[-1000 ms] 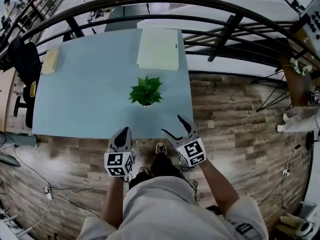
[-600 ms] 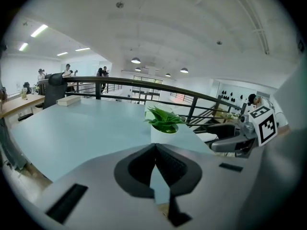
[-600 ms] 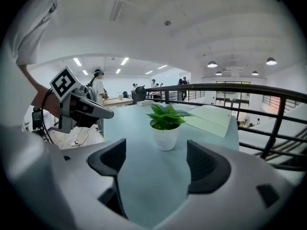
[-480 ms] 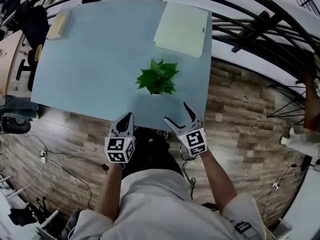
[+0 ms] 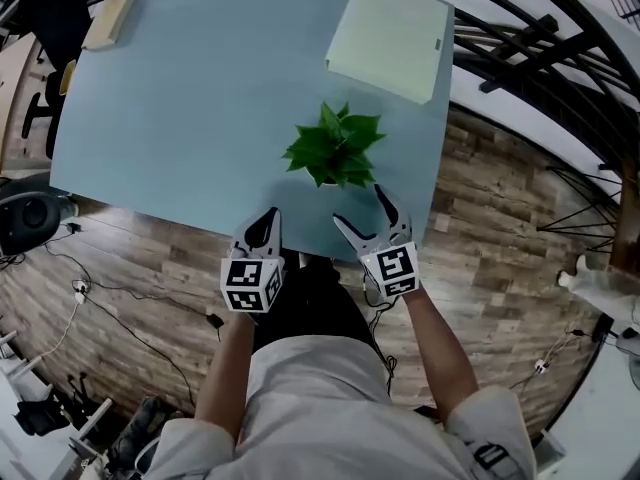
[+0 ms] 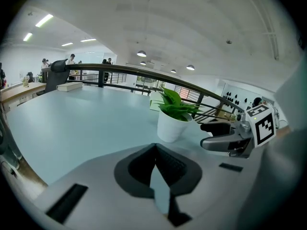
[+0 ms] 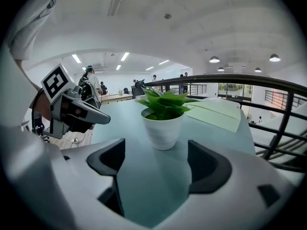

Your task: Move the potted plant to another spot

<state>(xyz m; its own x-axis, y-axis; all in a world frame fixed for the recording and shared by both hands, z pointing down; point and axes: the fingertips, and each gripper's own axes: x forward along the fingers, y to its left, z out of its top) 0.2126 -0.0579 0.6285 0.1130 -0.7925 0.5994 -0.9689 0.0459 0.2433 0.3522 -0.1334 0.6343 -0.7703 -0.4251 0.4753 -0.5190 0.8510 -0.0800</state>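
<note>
The potted plant (image 5: 336, 144) is green leaves in a white pot (image 7: 163, 127), upright on the light blue table (image 5: 180, 118) near its front right edge. My right gripper (image 5: 362, 208) is open wide just in front of the pot, which stands a little ahead of its jaws (image 7: 154, 152), not between them. My left gripper (image 5: 268, 218) hangs over the table's front edge to the left of the plant, shut and holding nothing. In the left gripper view the pot (image 6: 171, 126) stands ahead and to the right, with the right gripper (image 6: 230, 139) beside it.
A pale green board (image 5: 392, 36) lies at the table's far right corner and a wooden block (image 5: 110, 18) at the far left. A dark railing (image 5: 545, 38) curves past the right side. Wood floor with cables surrounds the table; a chair base (image 5: 30, 223) stands at left.
Both grippers have sunk and come forward toward the plant. The right gripper's jaws have spread wider and now stand just before the pot. The left gripper stays shut.
</note>
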